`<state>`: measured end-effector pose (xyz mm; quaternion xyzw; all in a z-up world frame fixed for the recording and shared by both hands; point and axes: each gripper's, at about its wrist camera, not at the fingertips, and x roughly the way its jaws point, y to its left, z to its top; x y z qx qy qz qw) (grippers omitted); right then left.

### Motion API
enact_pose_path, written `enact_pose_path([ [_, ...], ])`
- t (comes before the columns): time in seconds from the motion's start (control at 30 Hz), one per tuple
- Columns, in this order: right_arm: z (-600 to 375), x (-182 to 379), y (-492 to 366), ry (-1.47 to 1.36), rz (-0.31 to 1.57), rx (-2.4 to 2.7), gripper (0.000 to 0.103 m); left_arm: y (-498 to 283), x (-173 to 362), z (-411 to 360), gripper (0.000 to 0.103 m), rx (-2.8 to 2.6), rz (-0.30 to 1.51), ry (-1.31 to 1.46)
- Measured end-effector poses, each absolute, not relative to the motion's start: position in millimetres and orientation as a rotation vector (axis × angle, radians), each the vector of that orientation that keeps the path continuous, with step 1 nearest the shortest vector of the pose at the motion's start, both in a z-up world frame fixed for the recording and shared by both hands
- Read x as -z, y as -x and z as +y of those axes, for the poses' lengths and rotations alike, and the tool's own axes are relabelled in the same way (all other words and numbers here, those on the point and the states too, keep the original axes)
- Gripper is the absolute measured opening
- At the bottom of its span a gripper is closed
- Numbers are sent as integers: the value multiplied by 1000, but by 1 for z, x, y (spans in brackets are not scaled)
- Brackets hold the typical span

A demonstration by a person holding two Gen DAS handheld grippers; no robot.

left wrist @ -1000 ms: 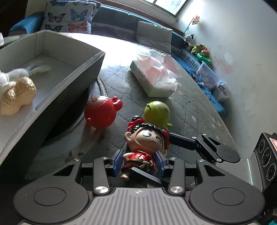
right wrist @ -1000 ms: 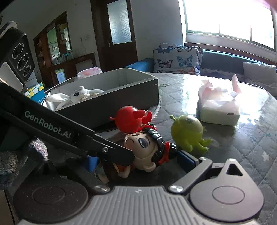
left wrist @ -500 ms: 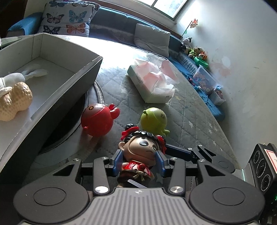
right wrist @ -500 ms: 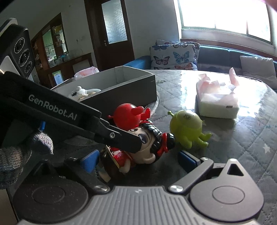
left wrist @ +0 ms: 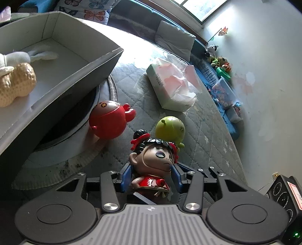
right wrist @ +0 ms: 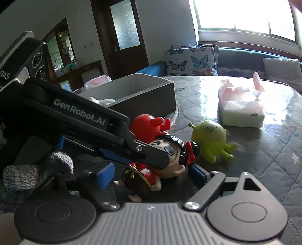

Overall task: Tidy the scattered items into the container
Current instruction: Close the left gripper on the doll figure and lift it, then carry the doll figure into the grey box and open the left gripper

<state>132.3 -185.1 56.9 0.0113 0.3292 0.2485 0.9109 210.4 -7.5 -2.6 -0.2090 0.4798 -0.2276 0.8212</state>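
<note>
Overhead, sunlit window (right wrist: pixel 245 17) above quilted grey table cover (right wrist: pixel 273 150)

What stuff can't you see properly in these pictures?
- Doll: in the right wrist view the left claw's black finger crosses its face.
- Bunny: cut off by the left wrist view's edge; in the right wrist view the grey box wall hides most of it.
- Toys on the far bench: too small to name.
- Whether either claw's pads press the doll: unclear.
</note>
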Motion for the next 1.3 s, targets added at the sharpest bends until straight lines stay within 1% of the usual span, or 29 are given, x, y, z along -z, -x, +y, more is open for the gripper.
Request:
enact_pose_path([
  [0.07,-185,-56,-133,-22,683,-507,85,-210,5,-9,51,484,1023,451],
  [0.13,-183,-55,-134,-12,686,-500,79,-210,8,-10,51,481,1026,458],
  [0.23,-180,-55,-133,7,684,-488,77,-209,7,-10,51,479,1018,451],
  [0.33,-178,-56,-131,14,679,-487,73,-205,5,-9,50,473,1011,444],
  [0.4,-178,-58,-129,12,674,-487,68,-202,2,-8,50,473,999,432],
  [0.43,-178,-60,-128,11,670,-485,67,-200,0,-8,50,473,991,428],
  [0.77,-157,-98,-134,55,568,-526,67,-197,-47,20,50,448,857,418],
  [1.03,-111,-131,-172,101,498,-599,67,-224,-81,63,50,367,776,429],
  [1.17,-83,-138,-202,109,492,-632,67,-251,-85,87,50,327,773,454],
  [1.3,-62,-134,-233,107,514,-653,67,-275,-76,103,50,296,785,455],
])
